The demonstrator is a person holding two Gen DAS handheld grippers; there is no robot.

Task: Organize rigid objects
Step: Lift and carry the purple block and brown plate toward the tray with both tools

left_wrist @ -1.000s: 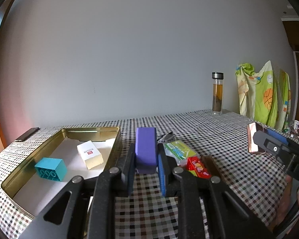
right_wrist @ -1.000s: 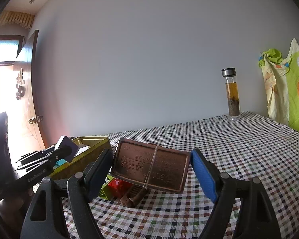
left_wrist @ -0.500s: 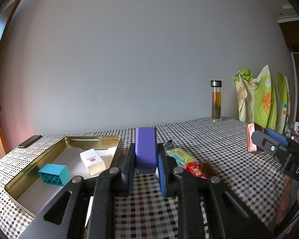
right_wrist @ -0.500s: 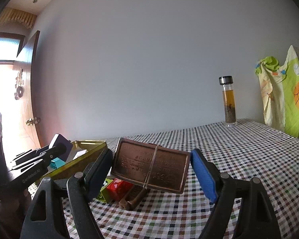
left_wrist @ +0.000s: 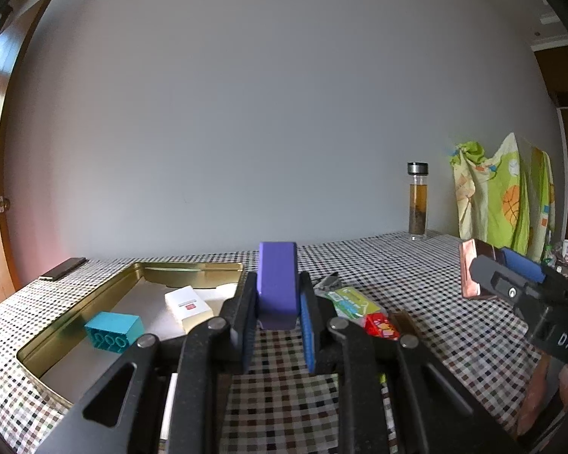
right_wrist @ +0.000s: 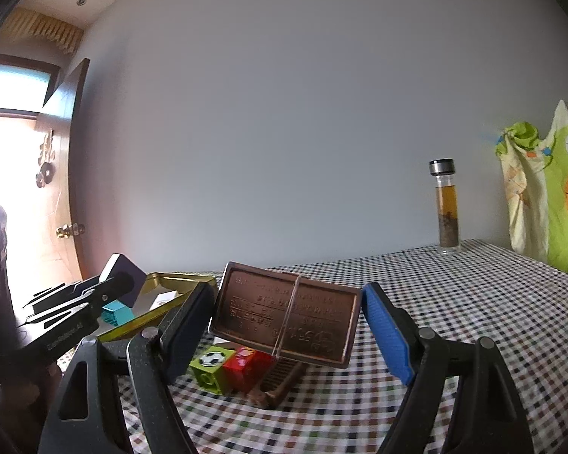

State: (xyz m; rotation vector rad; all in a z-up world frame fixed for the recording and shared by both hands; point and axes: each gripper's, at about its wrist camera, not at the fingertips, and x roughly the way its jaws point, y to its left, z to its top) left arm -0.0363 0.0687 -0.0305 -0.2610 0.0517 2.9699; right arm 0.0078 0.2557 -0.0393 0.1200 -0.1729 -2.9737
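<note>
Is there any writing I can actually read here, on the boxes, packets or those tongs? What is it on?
"DAS": white letters on the black body of the right tongs, cut off at the picture's edge.
Copper tin: embossed lines, seemingly mirrored, unreadable.
Left tongs: small grey print on the body, too blurred.
White box in the gold tray: red mark, too small.
Green packet: print too small.

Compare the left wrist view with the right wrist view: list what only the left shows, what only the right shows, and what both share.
Only the left wrist view: the dark flat object at the table's far left edge, and the green snack packet.

Only the right wrist view: the embossed face of the copper tin and its rubber band, the green football block, the bright window.

Both: the gold tray, teal block, white box, purple block in the left gripper, right gripper, tea bottle.
</note>
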